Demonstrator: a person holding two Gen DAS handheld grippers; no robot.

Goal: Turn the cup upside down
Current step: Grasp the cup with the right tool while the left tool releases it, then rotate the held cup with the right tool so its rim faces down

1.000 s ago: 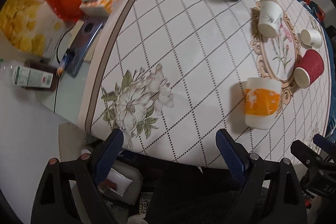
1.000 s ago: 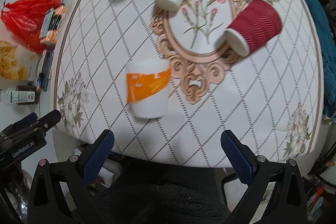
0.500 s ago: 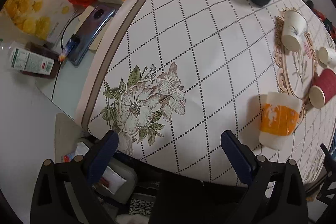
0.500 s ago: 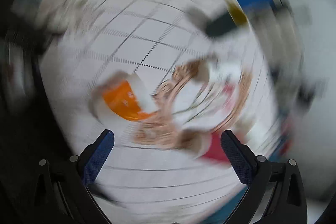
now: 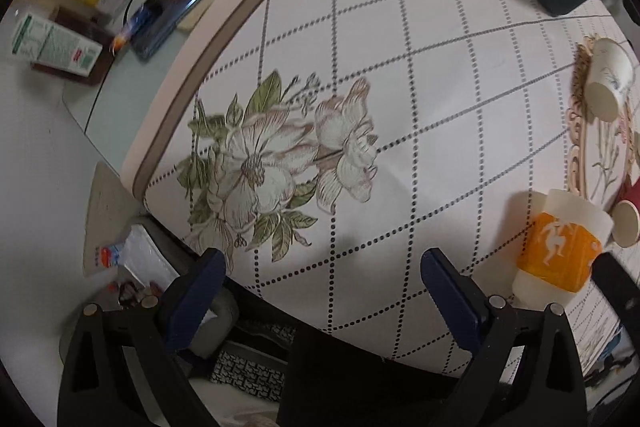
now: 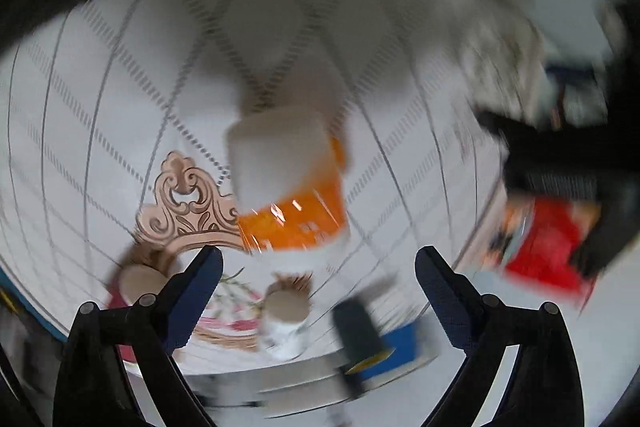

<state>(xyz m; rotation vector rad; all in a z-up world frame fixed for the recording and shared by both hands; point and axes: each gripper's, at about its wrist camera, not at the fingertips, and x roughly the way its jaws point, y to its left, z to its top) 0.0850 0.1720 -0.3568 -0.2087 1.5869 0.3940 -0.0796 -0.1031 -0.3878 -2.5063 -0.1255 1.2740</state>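
The right gripper (image 6: 318,269) is spread wide and empty, its view blurred, aimed at the orange-banded cup (image 6: 288,179). The left gripper (image 5: 322,277) is also released, idle. The cup stands near the tabletop (image 5: 420,67) edge, ungrasped; flipping remains.

Left view above table (image 5: 400,67) edge; right, blurred, seemingly inverted, sharing orange cup (image 5: 560,247).

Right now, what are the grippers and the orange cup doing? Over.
Left gripper open, empty. Right gripper open, empty, view blurred. Orange cup on the table, ungripped. Nothing between right gripper and cup.
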